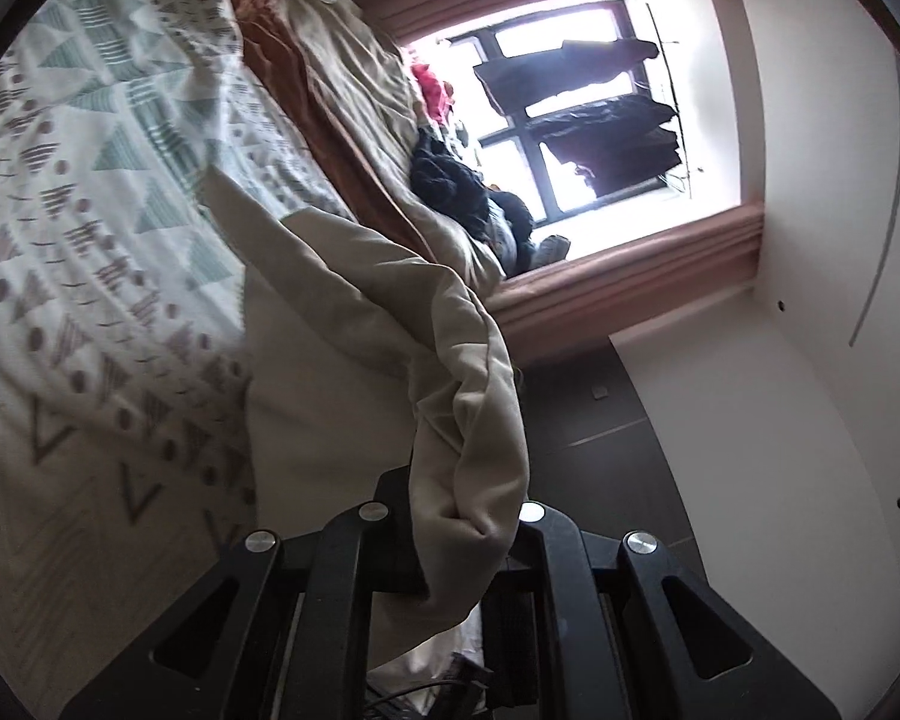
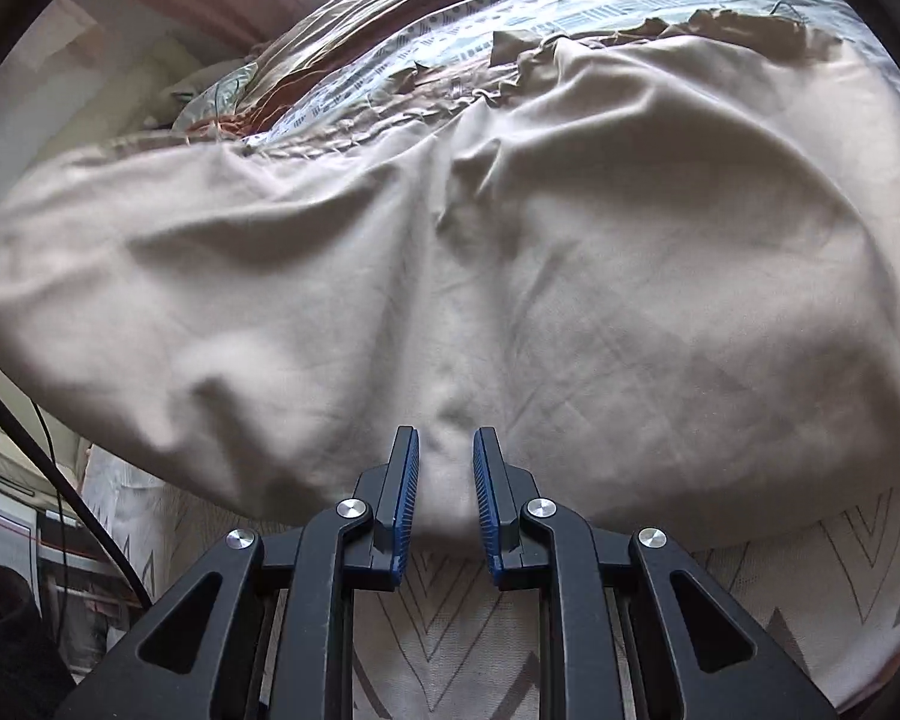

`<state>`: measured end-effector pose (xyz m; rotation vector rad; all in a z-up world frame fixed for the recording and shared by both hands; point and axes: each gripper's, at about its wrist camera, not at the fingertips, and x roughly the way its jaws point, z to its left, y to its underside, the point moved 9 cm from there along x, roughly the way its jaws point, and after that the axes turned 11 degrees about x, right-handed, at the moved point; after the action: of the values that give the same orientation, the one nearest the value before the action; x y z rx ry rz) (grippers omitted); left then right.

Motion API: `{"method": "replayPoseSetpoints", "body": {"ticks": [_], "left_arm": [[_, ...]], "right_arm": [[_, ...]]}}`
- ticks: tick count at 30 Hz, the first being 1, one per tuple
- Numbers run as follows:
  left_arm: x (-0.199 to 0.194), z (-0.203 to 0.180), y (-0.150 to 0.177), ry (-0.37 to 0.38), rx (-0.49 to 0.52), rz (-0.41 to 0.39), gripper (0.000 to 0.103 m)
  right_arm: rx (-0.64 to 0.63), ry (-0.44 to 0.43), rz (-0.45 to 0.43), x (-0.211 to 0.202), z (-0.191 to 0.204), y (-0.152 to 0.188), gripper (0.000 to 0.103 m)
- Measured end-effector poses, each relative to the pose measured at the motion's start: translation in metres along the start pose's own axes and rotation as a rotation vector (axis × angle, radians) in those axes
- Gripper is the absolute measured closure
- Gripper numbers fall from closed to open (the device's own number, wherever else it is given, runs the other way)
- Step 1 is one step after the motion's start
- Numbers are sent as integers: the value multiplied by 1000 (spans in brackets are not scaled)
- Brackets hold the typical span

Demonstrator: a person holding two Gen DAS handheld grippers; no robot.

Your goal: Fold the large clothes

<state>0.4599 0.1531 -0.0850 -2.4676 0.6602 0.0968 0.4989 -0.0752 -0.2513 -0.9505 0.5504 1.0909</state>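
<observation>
Left hand-held gripper point(image 1: 450, 546) clamped on a bunched fold of the beige cloth point(image 1: 354, 324); fingers mostly buried in fabric. Cloth runs up from the grip and drapes onto the bed point(image 1: 90, 192), which has a white cover with green and grey triangles. Beyond it: a brown-and-tan quilt point(image 1: 342, 120), dark clothes point(image 1: 456, 192) piled near the window point(image 1: 570, 96), pink curtain point(image 1: 624, 270) along its edge.

Right hand-held gripper point(image 2: 445, 498) partly open, blue pads point(image 2: 407, 498) either side of the cloth's near edge point(image 2: 450, 300), not squeezing it. Cloth spread wide over the bed point(image 2: 450, 630). Black cable point(image 2: 60, 480) at left.
</observation>
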Motion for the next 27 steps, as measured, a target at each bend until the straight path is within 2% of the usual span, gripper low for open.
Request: {"method": "replayPoseSetpoints", "body": {"ticks": [4,7,10,14,17,23,27], "left_arm": [[32,-38,1,38,43,43,91],[50,-63,6,72,71,65,91],[75,-89,11,100,97,91,91],[107,-115,22,110,132,140,91],[130,-128,32,125,142,176,91],[180,-148,61,146,138,261,91],[222,-154,87,154,137,319,91]], "right_arm": [[24,-42,47,0,-5,-1,87],[81,-109,94,-4,-12,-5,87],[119,-162,99,-14,-20,-13,87],[172,-233,46,-40,-33,-33,87],[225,-267,-29,-64,-52,-50,87],[287,-247,-169,-107,-95,-71,87],[430,-272,-237,-127,-133,-78,86]]}}
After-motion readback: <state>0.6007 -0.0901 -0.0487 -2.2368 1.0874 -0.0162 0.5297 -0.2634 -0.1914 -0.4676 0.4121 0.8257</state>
